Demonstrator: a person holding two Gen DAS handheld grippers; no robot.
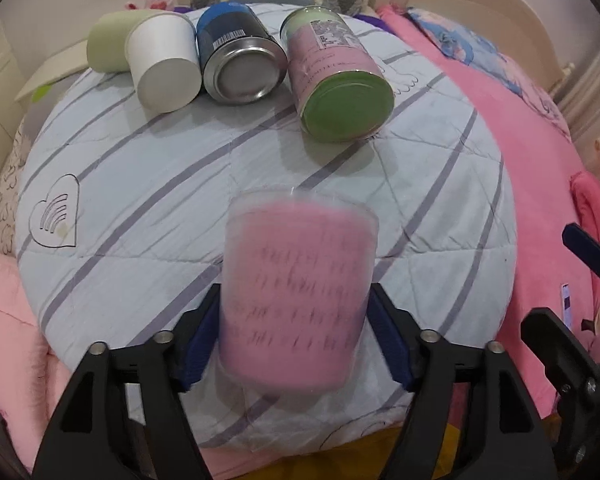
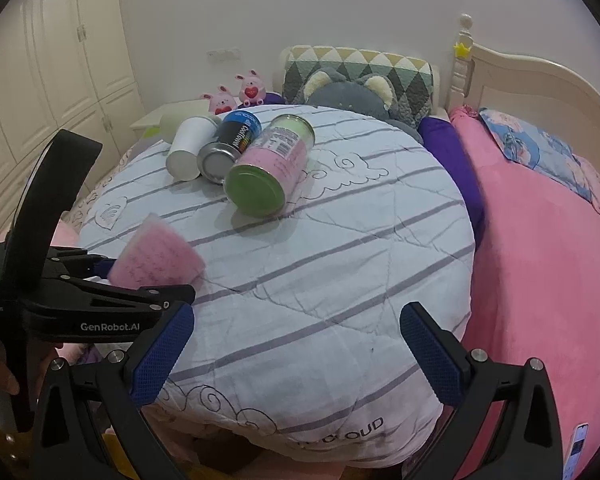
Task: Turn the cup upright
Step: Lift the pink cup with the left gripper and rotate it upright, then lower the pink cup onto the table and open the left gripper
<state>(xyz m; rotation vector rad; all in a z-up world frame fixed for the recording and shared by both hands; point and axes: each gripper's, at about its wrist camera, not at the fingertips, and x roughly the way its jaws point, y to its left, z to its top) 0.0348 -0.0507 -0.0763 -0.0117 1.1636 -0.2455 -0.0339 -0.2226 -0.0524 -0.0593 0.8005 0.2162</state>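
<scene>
A pink cup (image 1: 300, 300) with dark writing and a clear outer wall sits between the blue pads of my left gripper (image 1: 294, 344), which is shut on it; the cup is blurred. In the right wrist view the same cup (image 2: 156, 260) is held tilted above the striped quilt (image 2: 300, 280), at the tip of the left gripper (image 2: 112, 268). My right gripper (image 2: 296, 352) is open and empty over the quilt's near edge. It shows in part at the right edge of the left wrist view.
At the back of the quilt lie a white paper cup (image 1: 166, 68), a dark blue can (image 1: 238, 60) and a pink-and-green can (image 1: 338, 80), all on their sides. A pink bedspread (image 2: 540, 280) lies to the right, plush toys and a pillow (image 2: 356, 76) behind.
</scene>
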